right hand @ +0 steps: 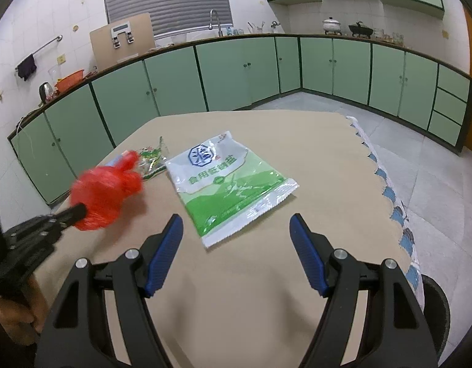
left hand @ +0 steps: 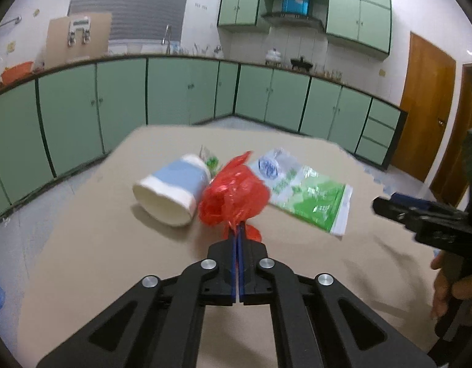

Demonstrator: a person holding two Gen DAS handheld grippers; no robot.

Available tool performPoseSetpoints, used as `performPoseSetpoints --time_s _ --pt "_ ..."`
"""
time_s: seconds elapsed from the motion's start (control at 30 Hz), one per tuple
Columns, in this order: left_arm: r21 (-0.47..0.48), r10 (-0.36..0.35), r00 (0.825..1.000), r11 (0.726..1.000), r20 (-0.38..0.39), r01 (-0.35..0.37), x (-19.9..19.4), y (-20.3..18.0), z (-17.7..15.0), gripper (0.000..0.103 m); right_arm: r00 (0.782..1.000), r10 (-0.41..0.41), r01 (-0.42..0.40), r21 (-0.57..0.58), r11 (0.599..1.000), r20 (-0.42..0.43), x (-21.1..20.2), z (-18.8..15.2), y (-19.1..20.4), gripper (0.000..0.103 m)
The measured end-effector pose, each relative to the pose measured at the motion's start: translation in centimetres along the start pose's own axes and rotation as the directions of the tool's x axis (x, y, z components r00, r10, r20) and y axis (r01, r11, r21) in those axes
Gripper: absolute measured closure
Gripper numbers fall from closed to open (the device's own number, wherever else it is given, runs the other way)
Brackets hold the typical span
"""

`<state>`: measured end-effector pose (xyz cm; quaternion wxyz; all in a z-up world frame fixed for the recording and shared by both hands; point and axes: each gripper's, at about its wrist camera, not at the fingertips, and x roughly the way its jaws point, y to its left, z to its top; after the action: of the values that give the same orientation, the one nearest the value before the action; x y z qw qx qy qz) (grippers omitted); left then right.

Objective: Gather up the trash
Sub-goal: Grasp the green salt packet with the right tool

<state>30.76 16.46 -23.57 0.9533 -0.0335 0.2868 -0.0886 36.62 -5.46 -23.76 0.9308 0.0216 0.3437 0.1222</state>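
Currently the left gripper (left hand: 237,230) is clamped on the red bag (left hand: 236,196), raised beside the cup (left hand: 171,193), while the right gripper (right hand: 236,239) hangs spread near the uncollected salt packet (right hand: 232,184) and small wrapper (right hand: 151,156).

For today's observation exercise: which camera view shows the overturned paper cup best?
The left wrist view: the paper cup lies on its side, whole and unobstructed. The right wrist view shows almost nothing of it; the red plastic bag hides it.
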Motion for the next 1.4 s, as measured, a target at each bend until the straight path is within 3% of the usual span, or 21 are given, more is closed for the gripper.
performPoseSetpoints --time_s 0.2,0.43,0.67,0.73,0.8,0.87,1.17,1.4 --pt "0.052 0.001 0.995 0.999 0.096 -0.006 -1.0 -0.9 1.9 0.102 1.000 -0.030 0.030 0.029 0.999 -0.008 2.1 1.5 -1.4 0.033" --pt "0.059 -0.002 0.994 0.998 0.109 -0.005 1.8 -0.9 3.6 0.102 0.997 -0.055 0.058 0.051 0.997 -0.057 5.4 2.3 -2.8 0.033" --pt "0.057 -0.011 0.995 0.998 0.096 0.005 3.9 -0.5 4.1 0.102 0.987 -0.018 0.041 0.138 0.990 -0.160 9.5 3.2 -4.6 0.034" --pt "0.057 -0.012 0.995 0.998 0.095 0.007 4.1 -0.6 4.1 0.102 0.982 -0.011 0.034 0.120 0.992 -0.188 10.1 3.2 -4.4 0.053" --pt "0.056 -0.011 0.996 0.998 0.091 0.006 4.1 -0.5 4.0 0.102 0.983 0.003 0.016 0.098 0.995 -0.186 10.0 3.3 -3.9 0.083" --pt "0.052 -0.008 0.996 0.999 0.085 0.004 4.1 -0.4 3.8 0.102 0.984 0.014 -0.001 0.073 0.997 -0.177 9.6 3.2 -3.4 0.097" --pt "0.045 -0.007 0.995 0.999 0.101 0.002 2.5 -1.2 4.6 0.102 0.992 0.070 -0.064 0.061 0.996 -0.101 4.8 3.0 -3.1 0.103" --pt "0.059 -0.052 0.992 0.997 0.119 0.045 0.8 -3.7 4.9 0.102 0.999 0.025 -0.023 0.082 0.996 -0.033 -1.9 2.6 -6.8 0.103"
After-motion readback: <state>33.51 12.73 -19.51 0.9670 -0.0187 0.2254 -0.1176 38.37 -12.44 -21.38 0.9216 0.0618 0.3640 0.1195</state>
